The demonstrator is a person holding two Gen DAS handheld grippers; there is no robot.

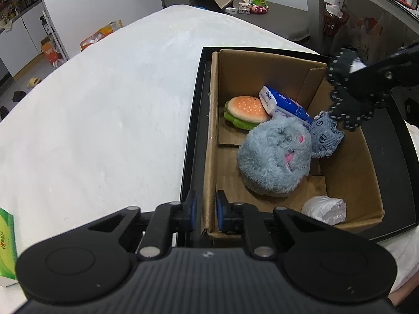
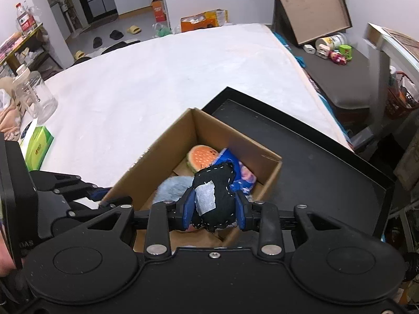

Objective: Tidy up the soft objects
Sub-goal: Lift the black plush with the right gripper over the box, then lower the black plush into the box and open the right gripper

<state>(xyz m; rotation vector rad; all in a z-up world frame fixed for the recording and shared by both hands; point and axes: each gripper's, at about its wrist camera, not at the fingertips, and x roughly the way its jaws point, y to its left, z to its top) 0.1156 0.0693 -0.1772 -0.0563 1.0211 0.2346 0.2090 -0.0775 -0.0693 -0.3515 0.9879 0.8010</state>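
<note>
A: Where is the black stitched plush (image 2: pixel 216 196)?

B: Clenched in the right gripper (image 2: pixel 215 210), above the cardboard box (image 1: pixel 348 172).

A: What's in the box?

B: A grey furry plush (image 1: pixel 275 157), a burger toy (image 1: pixel 246 111), a blue tissue pack (image 1: pixel 281 103), a denim cat (image 1: pixel 324 137) and a white bag (image 1: pixel 324 209).

A: The left gripper (image 1: pixel 205 212)?

B: Clamped on the box's near wall, over the black tray (image 1: pixel 195 141) on the white desk (image 1: pixel 104 110).

Black white-stitched plush (image 2: pixel 216 196) above open cardboard box (image 1: pixel 264 70) of fluffy blue plush (image 1: pixel 272 154), burger toy (image 1: pixel 246 110).
</note>
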